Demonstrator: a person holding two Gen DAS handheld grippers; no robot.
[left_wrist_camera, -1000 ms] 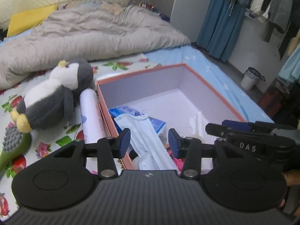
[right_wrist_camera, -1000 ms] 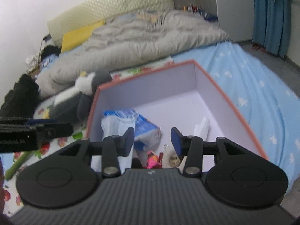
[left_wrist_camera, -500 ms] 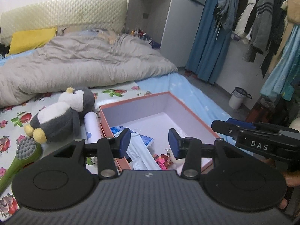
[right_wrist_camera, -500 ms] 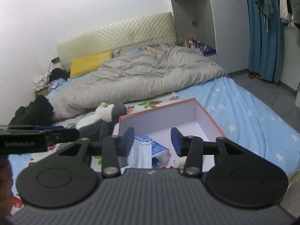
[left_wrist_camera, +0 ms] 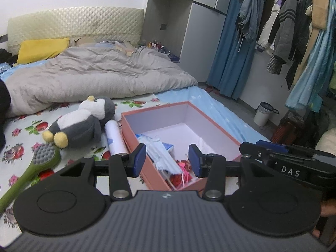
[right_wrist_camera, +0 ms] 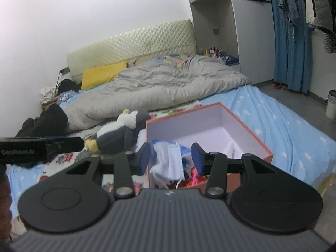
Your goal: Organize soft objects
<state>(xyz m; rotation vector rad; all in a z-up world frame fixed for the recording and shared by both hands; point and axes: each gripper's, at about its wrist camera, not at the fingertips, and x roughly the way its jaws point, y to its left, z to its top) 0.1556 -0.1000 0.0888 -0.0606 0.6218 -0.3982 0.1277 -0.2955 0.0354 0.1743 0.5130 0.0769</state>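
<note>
Both tools are held above the bed, jaws spread wide and nothing gripped — the left tool (left_wrist_camera: 167, 160) and the right tool (right_wrist_camera: 170, 157) alike. A pale blue face mask (left_wrist_camera: 161, 153) is seen lying in the pink box (left_wrist_camera: 212, 124). A plush penguin (left_wrist_camera: 82, 121) lies just beside the box, with a white roll (left_wrist_camera: 114, 139) between them.

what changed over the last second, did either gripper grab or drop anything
Both grippers pulled up and back from the box: a second ago it filled each view, now it sits smaller with more of the room showing. Nothing was grabbed or dropped; the left gripper and right gripper kept their jaws open and empty. The penguin plush, paper roll, brush and face mask stayed put.
</note>
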